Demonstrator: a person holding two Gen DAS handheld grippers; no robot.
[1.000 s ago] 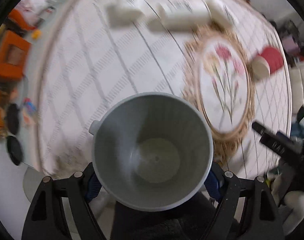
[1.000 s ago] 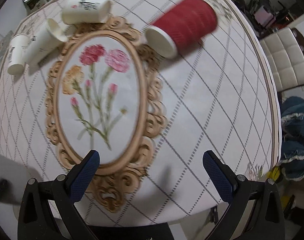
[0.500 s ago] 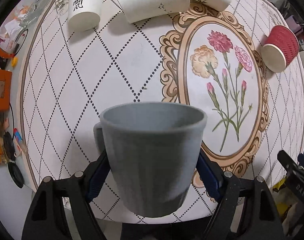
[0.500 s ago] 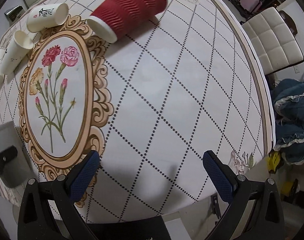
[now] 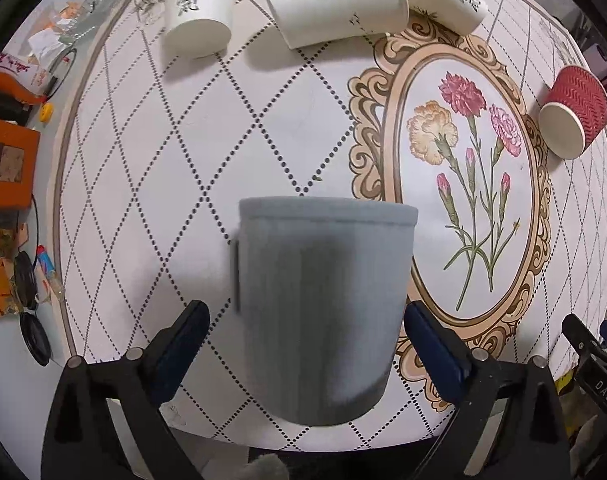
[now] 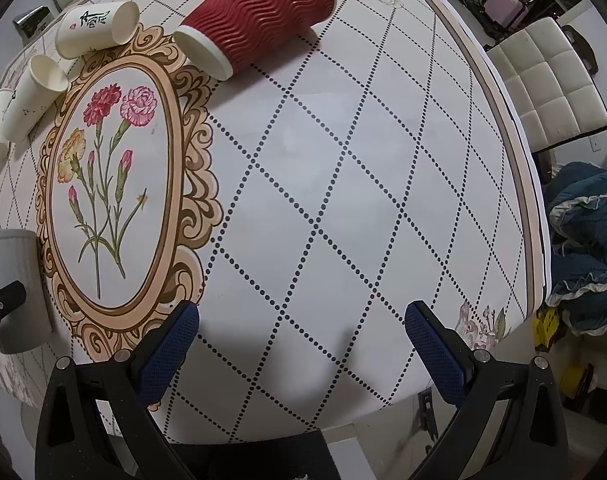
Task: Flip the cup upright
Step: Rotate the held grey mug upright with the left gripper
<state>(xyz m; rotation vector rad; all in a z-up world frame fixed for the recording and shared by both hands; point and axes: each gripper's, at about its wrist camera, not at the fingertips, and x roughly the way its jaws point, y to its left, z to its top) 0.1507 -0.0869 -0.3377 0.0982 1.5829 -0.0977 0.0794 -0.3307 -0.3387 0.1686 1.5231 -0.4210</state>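
- My left wrist view is filled low in the middle by the grey cup [image 5: 323, 304], upright with its rim on top; my right wrist view shows only a slice of it at the far left edge [image 6: 11, 280], beside a black part of the other tool
- My left gripper [image 5: 303, 344] has its blue pads [image 5: 181, 340] spread apart on either side of the cup; a gap shows on the left side, and on the right I cannot tell whether the pad touches
- My right gripper [image 6: 301, 344] is spread wide over bare tablecloth [image 6: 343, 160], nothing between the pads
- The cup is plain grey with faint vertical ribs, slightly blurred, a sliver of handle on its left side; it stands near the bottom edge of the table, just left of the oval flower frame [image 5: 475, 184]
- Only the left view shows the clutter off the table at the left, with an orange box [image 5: 7, 160]
- Three white paper cups [image 5: 335, 4] lie near the top of the left view; a red ripple cup [image 6: 259, 16] lies on its side at the top of the right view
- The right view shows the table's rim curving down the right side, a white chair [image 6: 543, 76] beyond it
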